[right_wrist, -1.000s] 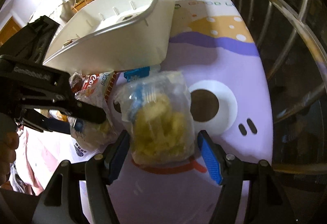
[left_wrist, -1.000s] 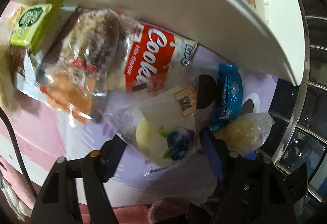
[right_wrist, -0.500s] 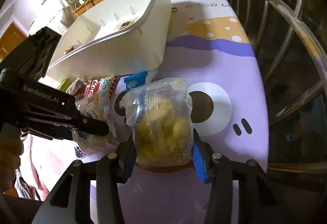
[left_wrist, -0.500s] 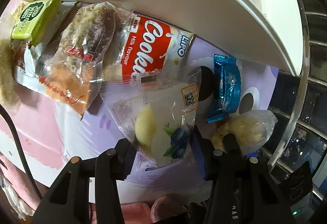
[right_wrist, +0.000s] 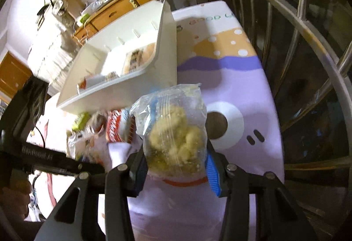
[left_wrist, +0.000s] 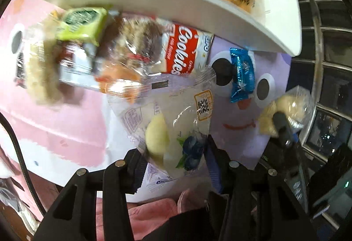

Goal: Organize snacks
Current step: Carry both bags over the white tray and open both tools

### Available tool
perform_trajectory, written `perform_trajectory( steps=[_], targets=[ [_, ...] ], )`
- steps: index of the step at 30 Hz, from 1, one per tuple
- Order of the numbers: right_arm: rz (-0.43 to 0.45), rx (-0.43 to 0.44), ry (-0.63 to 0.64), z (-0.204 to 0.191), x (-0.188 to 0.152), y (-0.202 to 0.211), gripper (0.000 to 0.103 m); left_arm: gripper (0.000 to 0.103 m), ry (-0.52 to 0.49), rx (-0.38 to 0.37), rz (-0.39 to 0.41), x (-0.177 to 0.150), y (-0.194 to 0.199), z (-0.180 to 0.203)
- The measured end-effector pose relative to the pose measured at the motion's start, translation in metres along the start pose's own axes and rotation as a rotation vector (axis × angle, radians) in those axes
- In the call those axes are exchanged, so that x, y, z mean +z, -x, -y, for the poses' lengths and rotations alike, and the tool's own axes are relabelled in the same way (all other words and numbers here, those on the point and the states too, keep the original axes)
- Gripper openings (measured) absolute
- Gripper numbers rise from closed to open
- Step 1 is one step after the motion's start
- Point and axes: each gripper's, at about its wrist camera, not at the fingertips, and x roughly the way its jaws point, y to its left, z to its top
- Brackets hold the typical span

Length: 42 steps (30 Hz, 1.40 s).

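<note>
Snacks are mid-sorting: left gripper [left_wrist: 173, 153] clamps the blueberry packet [left_wrist: 173, 131], right gripper [right_wrist: 176, 164] clamps the yellow-crumb bag [right_wrist: 176, 131], both over the tabletop's [right_wrist: 242, 87] near edge; next, release into the white bin [right_wrist: 123, 89]

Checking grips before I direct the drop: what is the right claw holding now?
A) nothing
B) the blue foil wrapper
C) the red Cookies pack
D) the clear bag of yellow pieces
D: in the right wrist view the right claw is shut on the clear bag of yellow pieces, its fingers pressing both sides.
</note>
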Motion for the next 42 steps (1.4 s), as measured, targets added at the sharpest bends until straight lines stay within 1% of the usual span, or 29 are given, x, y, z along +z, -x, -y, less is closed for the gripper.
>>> perform_trajectory(
  steps=[6,11,16,23,28,29,32,34,37,38,42],
  targets=[
    [0.059,-0.005,0.004,-0.014,0.022,0.016,0.046,0.047,-0.044,-0.003,0.056,-0.011,0.051,-0.014],
    [0.107,-0.004,0.024,-0.031,0.042,0.028,0.046,0.047,-0.081,-0.022,0.11,-0.008,0.099,-0.028],
    [0.137,0.002,0.04,-0.05,0.059,0.033,0.046,0.047,-0.123,-0.001,0.184,0.004,0.145,-0.042],
    [0.181,-0.002,0.071,-0.081,0.08,0.036,0.046,0.047,-0.179,0.013,0.285,0.03,0.189,-0.043],
    [0.203,-0.013,0.078,-0.099,0.092,0.036,0.046,0.047,-0.223,0.011,0.344,0.048,0.209,-0.043],
    [0.208,-0.014,0.079,-0.103,0.095,0.036,0.046,0.047,-0.228,0.01,0.355,0.051,0.206,-0.037],
    [0.218,-0.024,0.084,-0.112,0.103,0.035,0.046,0.047,-0.251,-0.001,0.4,0.058,0.214,-0.037],
    [0.223,-0.032,0.088,-0.118,0.108,0.033,0.046,0.047,-0.281,-0.005,0.447,0.063,0.219,-0.034],
    [0.227,-0.042,0.088,-0.126,0.115,0.03,0.046,0.047,-0.33,0.016,0.526,0.065,0.222,-0.026],
    [0.226,-0.044,0.086,-0.129,0.117,0.028,0.046,0.047,-0.357,0.012,0.553,0.066,0.222,-0.023],
    [0.223,-0.057,0.076,-0.137,0.122,0.022,0.046,0.047,-0.418,-0.032,0.597,0.072,0.218,-0.017]
  ],
)
